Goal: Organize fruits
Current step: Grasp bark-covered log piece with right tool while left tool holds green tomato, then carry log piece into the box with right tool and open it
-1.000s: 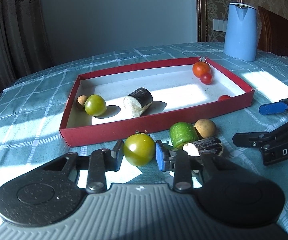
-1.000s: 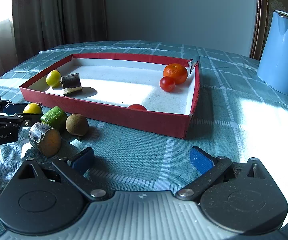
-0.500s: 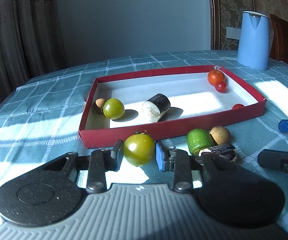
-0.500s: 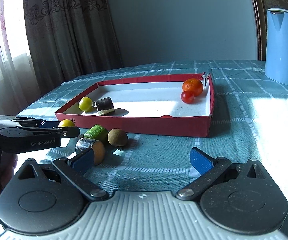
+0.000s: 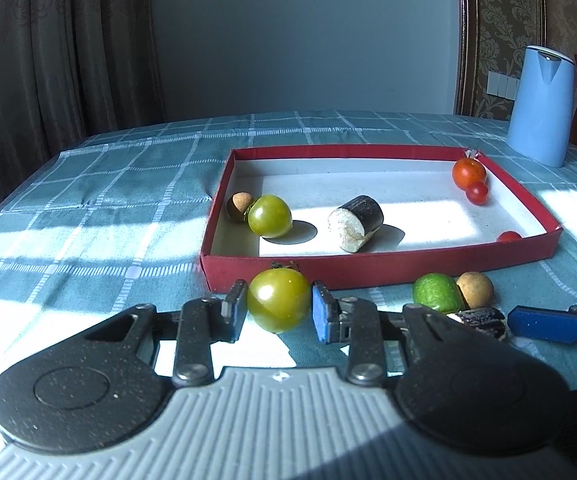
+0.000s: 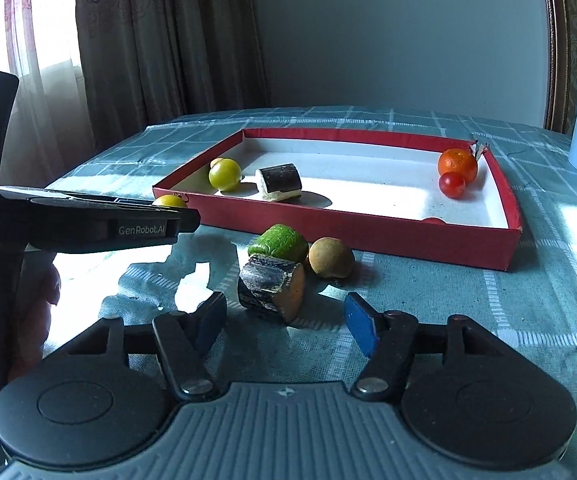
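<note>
From the left wrist camera, the left gripper [image 5: 279, 311] pinches a round green tomato [image 5: 279, 300] between its dark pad and its blue pad, just in front of the near wall of the shallow red cardboard tray with a white floor [image 5: 376, 266]. Inside the tray, near its left wall, a second green tomato [image 5: 269, 216] touches a small brown round fruit [image 5: 239, 207]. A short dark-skinned cylinder with a pale cut face [image 5: 355, 223] lies on its side about mid-tray. In the tray's far right corner an orange-red tomato [image 5: 467, 172] sits against a small red cherry tomato [image 5: 477, 193]; another red one [image 5: 509, 236] peeks over the near wall. Outside the tray, off its near right side, a green chunk of fruit [image 5: 436, 293] touches a tan round fruit [image 5: 475, 289], with a dark cut piece [image 5: 478, 318] just before them. A tall light-blue jug [image 5: 540, 106] stands beyond the tray's right end on the teal checked tablecloth [image 5: 88, 216].

From the right wrist camera, the right gripper [image 6: 284, 320] stands half spread; its jaws have just been closing in. The dark cut piece [image 6: 271, 288], showing an orange-brown face, lies between the blue pads [image 6: 362, 330], and neither touches it. The green chunk [image 6: 279, 243] and tan fruit [image 6: 330, 258] lie just behind it, before the tray [image 6: 368, 228].
</note>
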A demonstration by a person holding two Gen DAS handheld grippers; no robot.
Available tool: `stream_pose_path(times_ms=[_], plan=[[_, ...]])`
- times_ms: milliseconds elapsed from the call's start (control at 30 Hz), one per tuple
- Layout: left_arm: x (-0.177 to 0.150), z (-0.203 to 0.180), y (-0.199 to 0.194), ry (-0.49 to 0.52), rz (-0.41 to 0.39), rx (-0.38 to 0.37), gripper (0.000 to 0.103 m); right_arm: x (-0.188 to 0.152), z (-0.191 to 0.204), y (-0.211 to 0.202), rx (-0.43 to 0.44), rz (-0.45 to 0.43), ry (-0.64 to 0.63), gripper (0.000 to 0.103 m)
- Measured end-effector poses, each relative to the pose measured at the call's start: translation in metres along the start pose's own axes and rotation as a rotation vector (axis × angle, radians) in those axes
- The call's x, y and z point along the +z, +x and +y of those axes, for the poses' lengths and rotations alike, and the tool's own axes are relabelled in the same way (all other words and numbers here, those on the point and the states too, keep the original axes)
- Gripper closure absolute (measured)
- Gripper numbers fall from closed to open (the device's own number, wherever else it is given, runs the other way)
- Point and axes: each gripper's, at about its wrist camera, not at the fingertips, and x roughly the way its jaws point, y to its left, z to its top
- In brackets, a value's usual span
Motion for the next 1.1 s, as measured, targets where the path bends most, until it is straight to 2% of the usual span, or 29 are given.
stream_pose_path(times_ms=[67, 100, 133, 200, 367, 567, 733, 833, 1100], plan=[[0.0, -0.001, 0.0, 0.006, 0.0, -0.002, 0.072, 0.003, 0.002, 0.003, 0.001, -0.003, 0.006, 0.038], [0.0, -0.002, 0.0, 0.007, 0.002, -0.006, 0.072, 0.003, 0.003, 0.004, 0.003, 0.002, 0.005, 0.042], [0.0, -0.002, 0.0, 0.009, 0.003, -0.007, 0.072, 0.003, 0.004, 0.007, 0.006, 0.016, 0.001, 0.056], [-0.001, -0.003, -0.001, 0.012, -0.001, 0.001, 0.072, 0.003, 0.003, 0.012, 0.012, 0.028, 0.021, 0.069], [-0.001, -0.004, -0.002, 0.014, -0.009, -0.005, 0.072, 0.002, -0.004, 0.01, 0.035, 0.017, 0.073, 0.071], [-0.002, -0.006, -0.001, 0.032, -0.002, -0.01, 0.072, 0.001, -0.003, -0.002, 0.036, -0.009, 0.041, 0.073], [-0.004, -0.01, 0.002, 0.058, 0.016, -0.005, 0.072, 0.015, -0.013, -0.019, -0.03, -0.091, -0.003, 0.074], [-0.004, -0.01, 0.009, 0.062, 0.067, -0.028, 0.072, 0.025, -0.025, -0.017, -0.056, -0.106, -0.003, 0.075], [-0.006, -0.012, 0.005, 0.069, 0.045, -0.038, 0.074, 0.05, -0.043, -0.012, -0.09, -0.152, 0.018, 0.075]])
